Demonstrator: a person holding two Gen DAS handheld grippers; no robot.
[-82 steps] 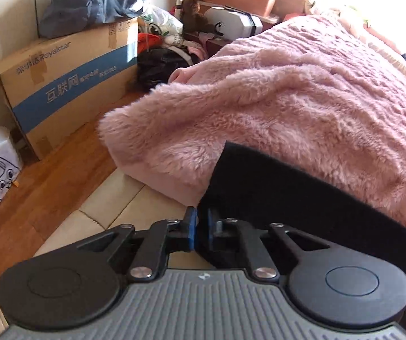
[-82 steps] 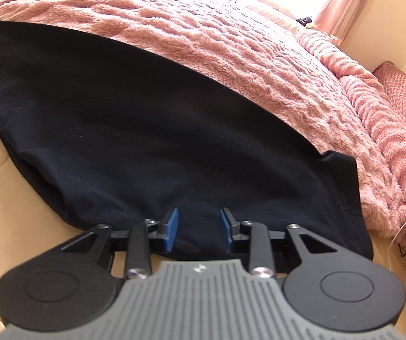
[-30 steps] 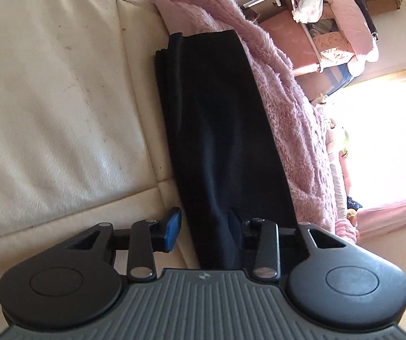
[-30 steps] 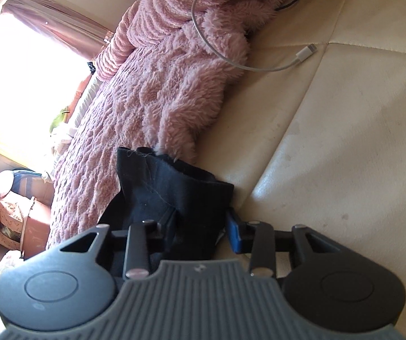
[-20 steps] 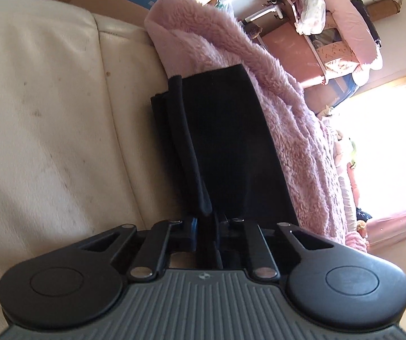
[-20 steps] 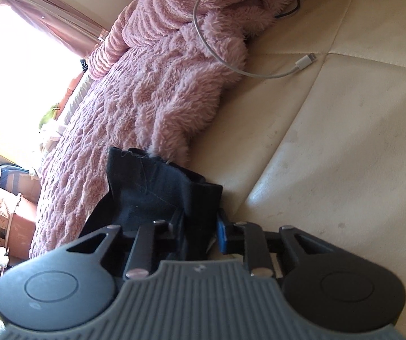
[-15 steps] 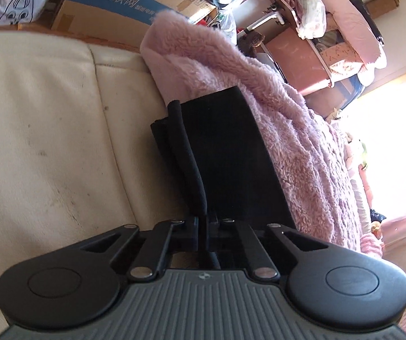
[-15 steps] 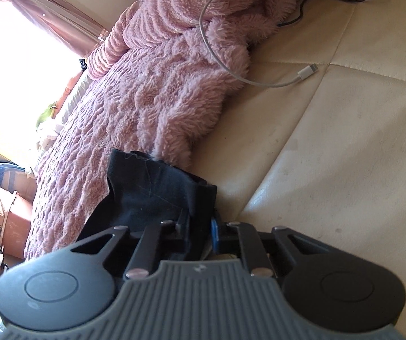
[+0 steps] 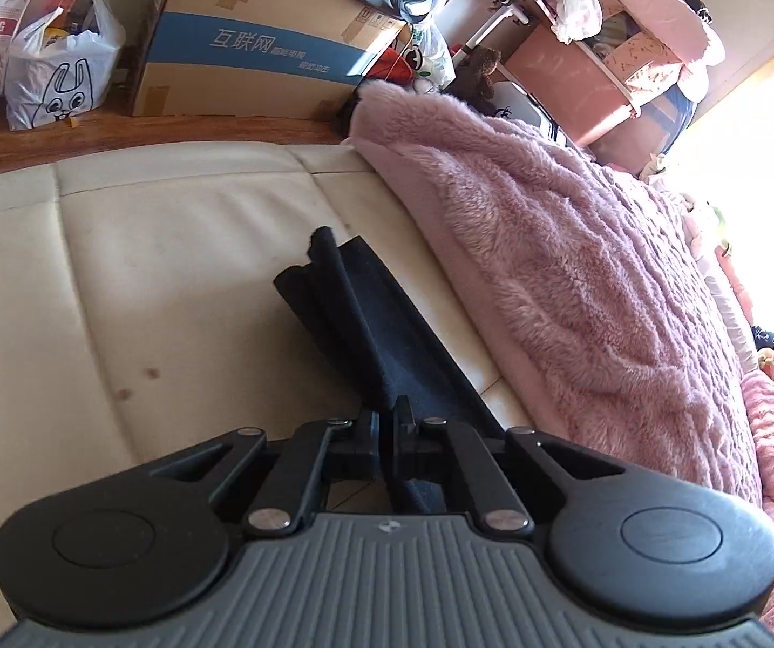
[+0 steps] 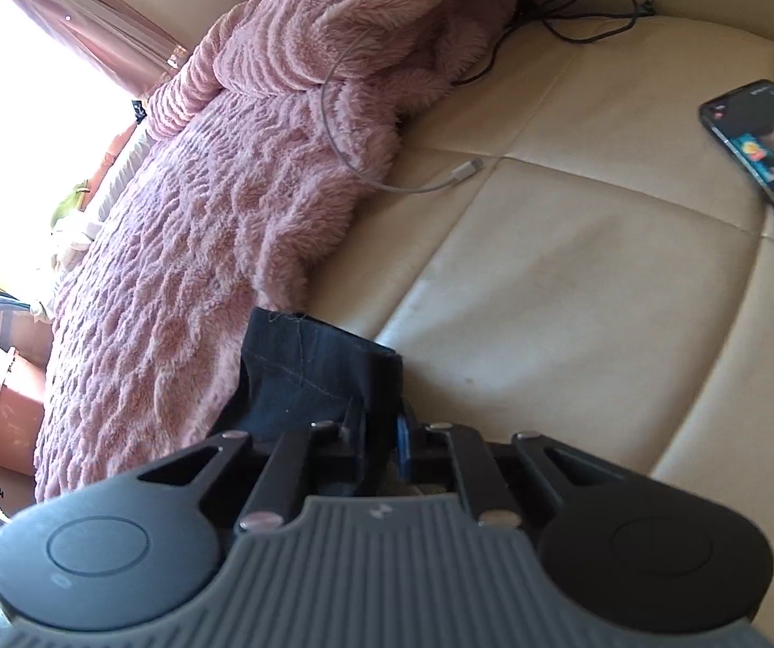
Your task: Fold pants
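Observation:
The black pants [image 9: 365, 313] are folded into a long narrow strip that rises off the cream leather cushion [image 9: 117, 297] toward my left gripper [image 9: 385, 421], which is shut on the cloth near one end. In the right wrist view the other end of the pants [image 10: 300, 367], with its stitched hem, stands up from between the pads of my right gripper [image 10: 387, 432]. Those jaws are closing on the cloth and the pads press on it. The stretch of pants between the two grippers is hidden.
A fluffy pink blanket [image 9: 576, 270] lies along the far side of the pants, also pink blanket [image 10: 225, 189]. A phone [image 10: 765, 146] and a white charging cable [image 10: 441, 183] lie on the cushion [image 10: 576, 297]. A cardboard box [image 9: 257, 43] and plastic bags [image 9: 58, 81] stand on the floor.
Both grippers went from open around the pants to shut on them, then lifted. The pants strip has come off the blanket's edge and hangs raised over the cushion.

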